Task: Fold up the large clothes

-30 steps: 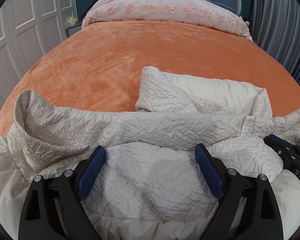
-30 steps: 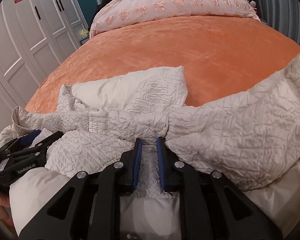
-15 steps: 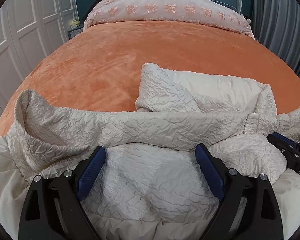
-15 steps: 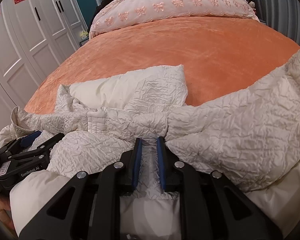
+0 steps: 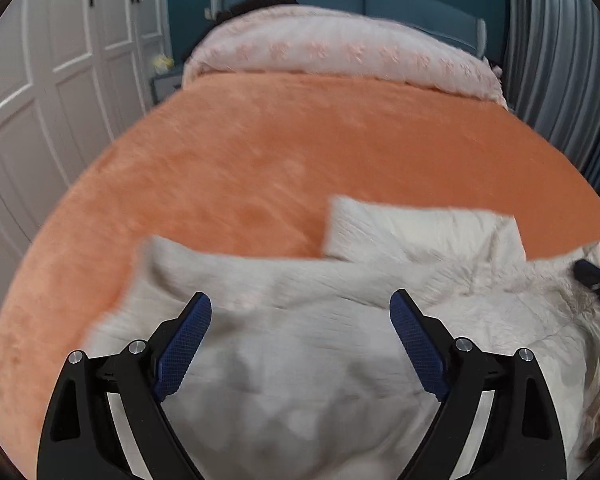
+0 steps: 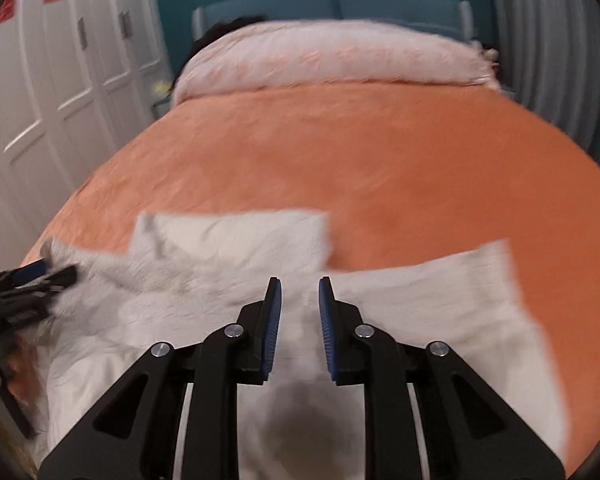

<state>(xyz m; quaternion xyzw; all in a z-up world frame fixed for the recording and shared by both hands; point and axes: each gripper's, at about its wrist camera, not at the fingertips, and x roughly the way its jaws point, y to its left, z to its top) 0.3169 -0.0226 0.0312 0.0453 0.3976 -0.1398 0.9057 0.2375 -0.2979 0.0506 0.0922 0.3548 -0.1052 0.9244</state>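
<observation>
A cream crinkled padded jacket [image 5: 308,364] lies bunched at the near end of the orange bed [image 5: 300,148]. Both views are blurred by motion. My left gripper [image 5: 300,300] hangs open over the jacket's left part, its blue pads wide apart with nothing between them. My right gripper [image 6: 299,284] has its jaws a narrow gap apart with jacket fabric [image 6: 228,248] between them, so it looks shut on a fold. A sleeve [image 6: 452,280] spreads flat to the right. The left gripper [image 6: 28,280] shows at the left edge of the right wrist view, held by a hand [image 6: 16,364].
A pink embroidered quilt [image 5: 340,48] is rolled across the head of the bed. White wardrobe doors [image 5: 40,100] line the left side. Grey curtains [image 5: 560,60] hang on the right, and a teal headboard [image 5: 380,4] stands behind. Bare orange blanket stretches beyond the jacket.
Both grippers have risen and pulled back, so the jacket sits lower and farther off in both views. The jaw gaps look unchanged. The left sleeve's fold looks flatter.
</observation>
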